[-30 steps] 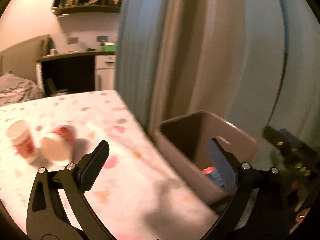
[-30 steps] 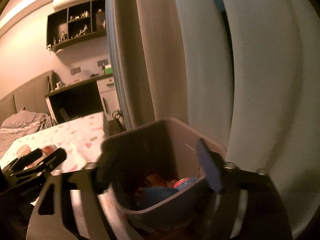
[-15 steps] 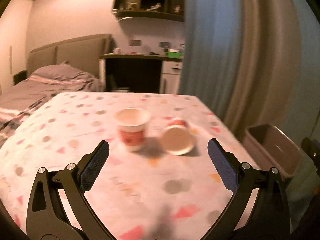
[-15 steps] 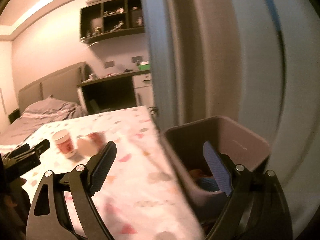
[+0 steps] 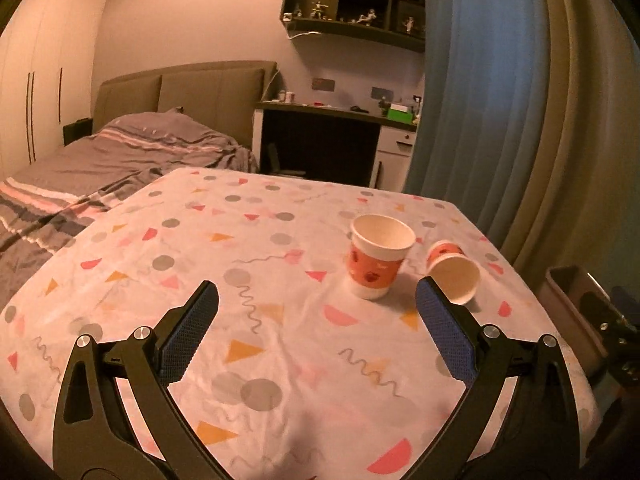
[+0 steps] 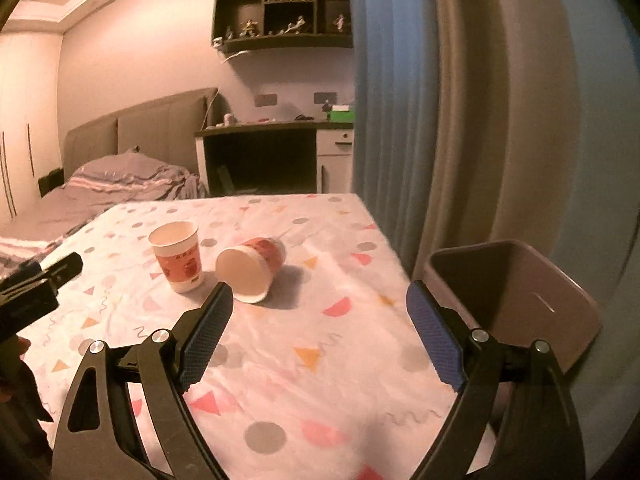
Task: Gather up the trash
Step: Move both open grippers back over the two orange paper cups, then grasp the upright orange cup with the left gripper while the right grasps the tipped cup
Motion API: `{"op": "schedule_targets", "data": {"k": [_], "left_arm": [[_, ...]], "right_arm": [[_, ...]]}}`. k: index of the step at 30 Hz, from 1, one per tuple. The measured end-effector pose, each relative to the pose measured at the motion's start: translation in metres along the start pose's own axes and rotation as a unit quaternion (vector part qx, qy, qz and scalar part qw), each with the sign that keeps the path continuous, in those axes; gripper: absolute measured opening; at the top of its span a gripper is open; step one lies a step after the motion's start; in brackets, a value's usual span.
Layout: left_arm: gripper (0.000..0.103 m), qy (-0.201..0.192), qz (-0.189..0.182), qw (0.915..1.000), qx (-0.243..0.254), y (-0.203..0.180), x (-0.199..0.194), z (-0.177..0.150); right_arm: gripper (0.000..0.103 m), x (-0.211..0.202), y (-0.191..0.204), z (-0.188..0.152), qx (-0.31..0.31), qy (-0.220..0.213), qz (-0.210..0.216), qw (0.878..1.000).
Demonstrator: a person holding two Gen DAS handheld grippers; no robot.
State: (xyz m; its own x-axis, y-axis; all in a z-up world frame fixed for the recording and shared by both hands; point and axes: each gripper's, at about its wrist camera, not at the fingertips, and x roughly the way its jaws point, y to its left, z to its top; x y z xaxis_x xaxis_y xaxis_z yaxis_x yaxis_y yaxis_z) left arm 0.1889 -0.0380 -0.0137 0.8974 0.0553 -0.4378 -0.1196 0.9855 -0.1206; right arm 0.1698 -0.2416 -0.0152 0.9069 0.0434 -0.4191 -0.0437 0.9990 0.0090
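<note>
- Left gripper: jaws spread wide, nothing between them, hovering over the table.
- Right gripper: also spread wide and empty, over the table's right part.
- Upright paper cup: ahead of the left gripper, nearer its right finger; stands on the cloth, mouth up, looks empty.
- Tipped paper cup: on its side just beyond the right gripper's left fingertip, mouth facing the camera; just beside the upright cup, contact unclear.
- Trash bin: off the table's right edge, right of the right gripper and lower; inside is dark, contents can't be read.
- Step, as judged: reach for the next piece of trash; both cups not yet picked.
- Next move likely needs: right gripper forward-left, straddle the tipped cup's wall, light squeeze since thin paper crushes and a round body may roll.
- Surface: table with confetti-print tablecloth, wrinkled.
- Room: bed far left, desk behind, blue curtain right, wall shelf with figurines above.
</note>
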Motion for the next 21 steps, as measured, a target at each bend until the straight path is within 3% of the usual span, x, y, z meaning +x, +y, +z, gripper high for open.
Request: {"op": "schedule_targets", "data": {"k": [11, 21], "left_arm": [[0.097, 0.002, -0.014, 0.9999, -0.004, 0.005, 0.024, 0.007], [0.097, 0.02, -0.04, 0.9988, 0.022, -0.019, 0.066, 0.009]], "right_arm": [[0.081, 0.078, 0.04, 0.003, -0.025, 0.057, 0.004, 0.998], [0.062, 0.138, 0.048, 0.01, -0.025, 0.107, 0.004, 0.994]]}}
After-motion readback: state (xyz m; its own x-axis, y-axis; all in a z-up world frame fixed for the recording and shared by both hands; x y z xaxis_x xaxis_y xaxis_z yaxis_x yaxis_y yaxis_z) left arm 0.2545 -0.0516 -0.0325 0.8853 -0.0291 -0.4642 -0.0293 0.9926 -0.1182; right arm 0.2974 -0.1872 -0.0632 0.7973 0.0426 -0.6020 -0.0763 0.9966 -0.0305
